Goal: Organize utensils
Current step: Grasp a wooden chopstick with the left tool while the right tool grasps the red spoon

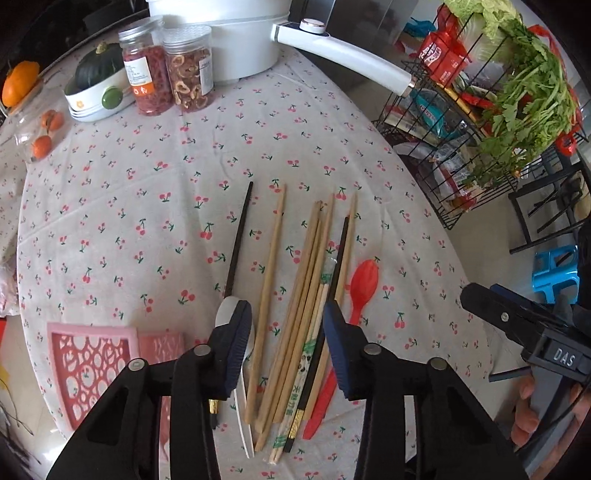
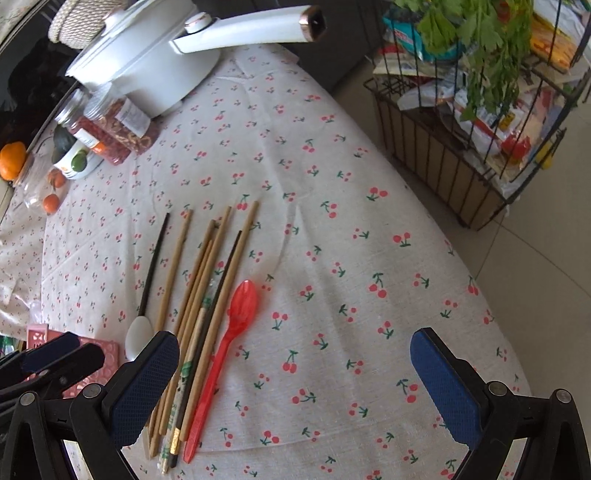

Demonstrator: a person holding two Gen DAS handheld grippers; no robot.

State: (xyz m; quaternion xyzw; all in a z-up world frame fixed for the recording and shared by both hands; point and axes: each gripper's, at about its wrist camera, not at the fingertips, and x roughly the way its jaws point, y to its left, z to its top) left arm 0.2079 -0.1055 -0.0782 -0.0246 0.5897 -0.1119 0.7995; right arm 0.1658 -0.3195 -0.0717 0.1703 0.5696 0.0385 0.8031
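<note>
The left gripper [image 1: 286,332], jaws spread wide, hovers over the bundle of wooden chopsticks [image 1: 295,314] on the tabletop [image 1: 147,206]; the right gripper [image 2: 295,376] is wide too. Likely next: lower and close on them.

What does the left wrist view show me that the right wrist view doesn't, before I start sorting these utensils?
Only the left wrist view shows the blue stool on the floor, the person's hand on the right gripper, and most of the pink perforated tray near the left gripper. Only the right wrist view shows the woven basket behind the white pot and the wide-open right gripper. Both show the wooden chopsticks, black chopsticks, red spoon, white spoon, jars and wire rack.
</note>
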